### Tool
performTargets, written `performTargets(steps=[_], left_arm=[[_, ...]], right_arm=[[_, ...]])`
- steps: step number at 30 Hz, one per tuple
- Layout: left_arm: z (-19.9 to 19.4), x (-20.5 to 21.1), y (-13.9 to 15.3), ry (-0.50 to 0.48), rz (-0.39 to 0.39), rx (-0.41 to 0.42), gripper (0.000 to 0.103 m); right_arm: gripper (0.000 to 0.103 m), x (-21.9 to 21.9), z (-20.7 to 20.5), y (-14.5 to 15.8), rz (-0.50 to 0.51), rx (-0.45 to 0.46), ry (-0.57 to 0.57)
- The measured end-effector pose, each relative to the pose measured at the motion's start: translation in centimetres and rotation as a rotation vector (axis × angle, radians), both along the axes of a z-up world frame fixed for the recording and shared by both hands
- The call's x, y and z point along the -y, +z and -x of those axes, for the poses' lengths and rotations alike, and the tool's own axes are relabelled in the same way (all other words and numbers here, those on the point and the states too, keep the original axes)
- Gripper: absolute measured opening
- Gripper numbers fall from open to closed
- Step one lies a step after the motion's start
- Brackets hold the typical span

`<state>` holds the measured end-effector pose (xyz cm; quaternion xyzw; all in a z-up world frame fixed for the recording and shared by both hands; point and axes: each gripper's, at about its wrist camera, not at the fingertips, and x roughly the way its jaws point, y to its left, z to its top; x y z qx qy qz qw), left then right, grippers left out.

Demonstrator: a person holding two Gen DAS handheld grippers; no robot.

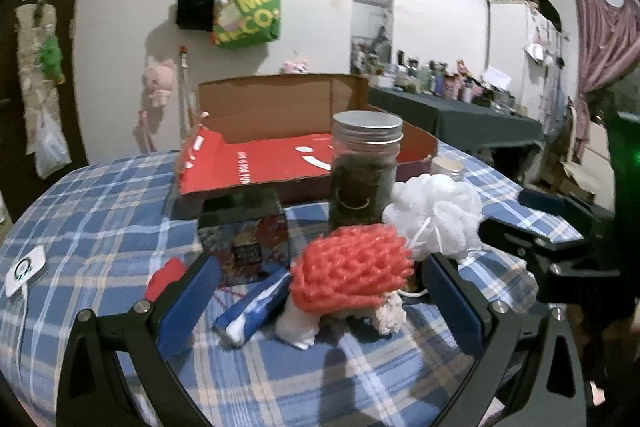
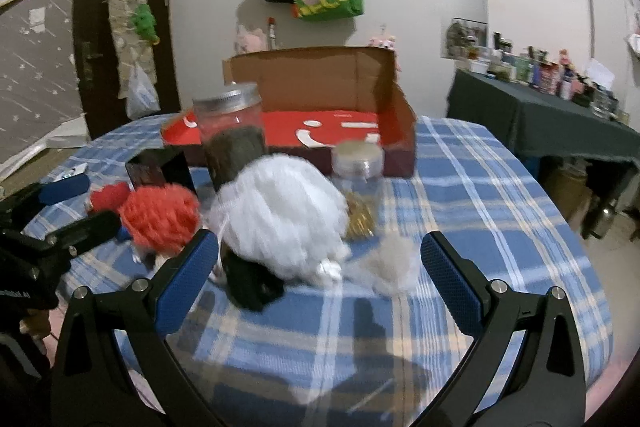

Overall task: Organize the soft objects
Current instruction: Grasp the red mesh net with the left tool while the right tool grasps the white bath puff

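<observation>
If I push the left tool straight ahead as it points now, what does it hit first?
Most likely the red loofah, sitting between the open left tool fingers, with the jar behind it.

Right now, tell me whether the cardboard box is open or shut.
Open. The cardboard box has its lid standing upright behind it, and its red inside floor shows bare in both views; nothing soft lies inside yet.

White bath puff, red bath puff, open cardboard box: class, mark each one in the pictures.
white bath puff (image 2: 284, 215), right wrist view, middle of its mesh ball.
red bath puff (image 1: 354, 267), left wrist view, centre of its ruffled mesh.
open cardboard box (image 2: 320, 83), right wrist view, inner brown back wall.
</observation>
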<state>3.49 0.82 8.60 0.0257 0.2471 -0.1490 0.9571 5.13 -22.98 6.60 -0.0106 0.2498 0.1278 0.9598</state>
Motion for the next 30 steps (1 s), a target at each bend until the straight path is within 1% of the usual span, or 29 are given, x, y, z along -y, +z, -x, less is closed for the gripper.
performTargets(steps=[4,9,11,14,15,16,18,20,22,23,24,25,26,28,30], left_arm=[[-1.5,0.5,0.2,-0.039,-0.022,-0.031,0.103],[-2.6,1.5,-0.2,-0.066,-0.077,-0.046,0.103],[-3.1,1.7,-0.5,-0.066,-0.088,-0.057,0.103],[-3.8,1.7,-1.1,-0.075,-0.086,-0.080,0.102],[-3.8,1.8,-1.1,-0.077,-0.085,-0.084,0.099],[-3.9,1.8,-1.2,-0.081,-0.086,-0.089,0.098],[-4.1,2.0,-1.4,-0.092,-0.087,-0.095,0.096],[-4.1,2.1,-1.5,-0.103,-0.086,-0.094,0.093],[-4.1,2.2,-1.6,-0.116,-0.085,-0.098,0.085],[-4.1,2.3,-1.6,-0.129,-0.081,-0.103,0.079],[-4.1,2.3,-1.7,-0.139,-0.077,-0.109,0.072],[-4.0,2.4,-1.8,-0.154,-0.073,-0.117,0.067],[-4.0,2.5,-1.8,-0.155,-0.073,-0.117,0.067],[-3.8,2.5,-1.7,-0.154,-0.079,-0.108,0.063],[-3.5,2.5,-1.5,-0.153,-0.077,-0.096,0.060]], right_arm=[[0.103,-0.2,-2.2,0.2,-0.007,-0.043,0.066],[0.103,-0.8,-4.3,-0.2,-0.011,-0.098,0.136],[0.103,-1.0,-4.8,-0.6,-0.017,-0.119,0.158],[0.099,-1.4,-5.3,-0.9,-0.001,-0.132,0.174],[0.095,-1.5,-5.4,-1.0,-0.001,-0.138,0.181],[0.088,-1.6,-5.5,-1.2,0.000,-0.145,0.188],[0.082,-1.7,-5.8,-1.4,-0.004,-0.159,0.199],[0.078,-1.6,-5.7,-1.4,-0.011,-0.154,0.203],[0.068,-1.5,-5.7,-1.4,-0.020,-0.156,0.212],[0.065,-1.5,-5.6,-1.4,-0.027,-0.158,0.214],[0.060,-1.4,-5.6,-1.4,-0.035,-0.161,0.216],[0.055,-1.3,-5.6,-1.4,-0.041,-0.162,0.218],[0.052,-1.2,-5.5,-1.4,-0.047,-0.161,0.221],[0.042,-1.1,-5.3,-1.4,-0.050,-0.154,0.220],[0.038,-1.1,-4.9,-1.2,-0.045,-0.139,0.218]])
